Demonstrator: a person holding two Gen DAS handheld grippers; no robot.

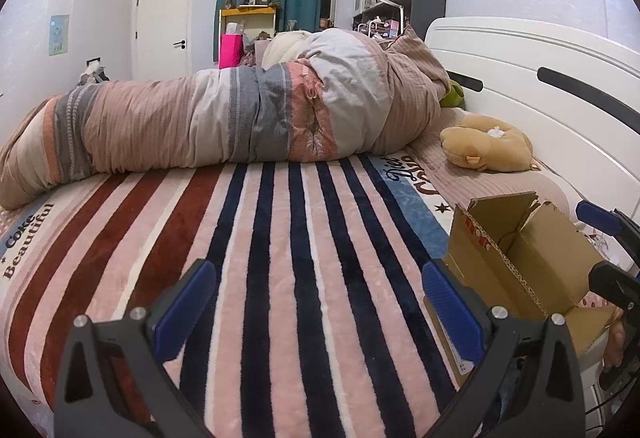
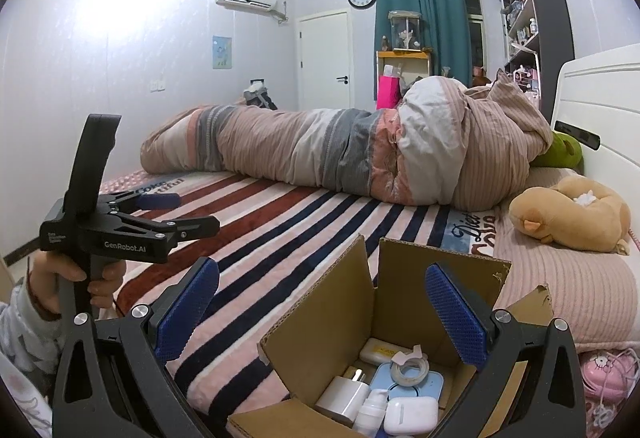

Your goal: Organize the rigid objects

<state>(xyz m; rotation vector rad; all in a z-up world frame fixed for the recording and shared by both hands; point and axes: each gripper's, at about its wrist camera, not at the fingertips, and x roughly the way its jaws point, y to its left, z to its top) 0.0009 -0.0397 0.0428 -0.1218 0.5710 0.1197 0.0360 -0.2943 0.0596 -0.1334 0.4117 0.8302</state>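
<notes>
An open cardboard box (image 2: 320, 322) stands at the bed's near edge; it also shows in the left wrist view (image 1: 516, 262). Inside lie a tape roll (image 2: 410, 368), a light blue flat case (image 2: 434, 386), a white earbud case (image 2: 410, 416), a white pump bottle (image 2: 370, 414), a silver-white block (image 2: 344, 396) and a cream item (image 2: 374, 352). My right gripper (image 2: 318, 312) is open and empty above the box. My left gripper (image 1: 318, 312) is open and empty over the striped blanket (image 1: 280, 258), left of the box; it also shows in the right wrist view (image 2: 180, 214).
A rolled duvet (image 1: 224, 118) lies across the bed's far side. A tan plush toy (image 2: 572, 214) rests by the white headboard (image 2: 600, 106). A green plush (image 2: 560, 152) peeks from under the duvet. A pink object (image 2: 608, 378) sits low on the right. Shelves stand behind.
</notes>
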